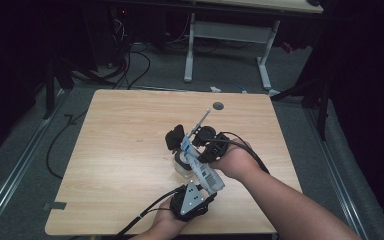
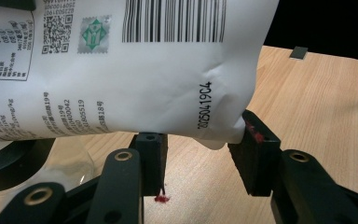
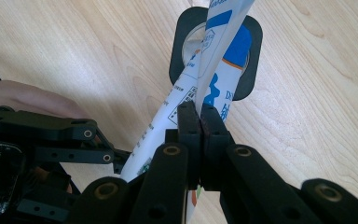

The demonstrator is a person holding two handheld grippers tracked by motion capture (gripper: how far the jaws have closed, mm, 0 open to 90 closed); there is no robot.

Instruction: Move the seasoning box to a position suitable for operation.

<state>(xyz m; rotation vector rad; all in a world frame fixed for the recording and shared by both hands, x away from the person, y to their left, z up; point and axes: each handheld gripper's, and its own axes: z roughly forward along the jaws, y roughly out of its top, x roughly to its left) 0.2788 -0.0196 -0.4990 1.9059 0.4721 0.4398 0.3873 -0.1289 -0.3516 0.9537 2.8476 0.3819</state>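
White packet (image 2: 135, 70) with black barcode and blue print; light wood-grain table (image 1: 125, 150).

Smooth white printed plastic pouch (image 2: 135, 70) above a matt, pale wood-grain table (image 1: 125, 150).

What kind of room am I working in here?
Probably a lab or recording workshop: a bare wooden table on grey carpet, loose cables on the floor, and a height-adjustable desk behind.

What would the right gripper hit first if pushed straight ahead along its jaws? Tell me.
Probably the black-rimmed clear container on the wooden table: the right gripper, shut on the white-and-blue printed pouch, points at it, though depth is unclear.
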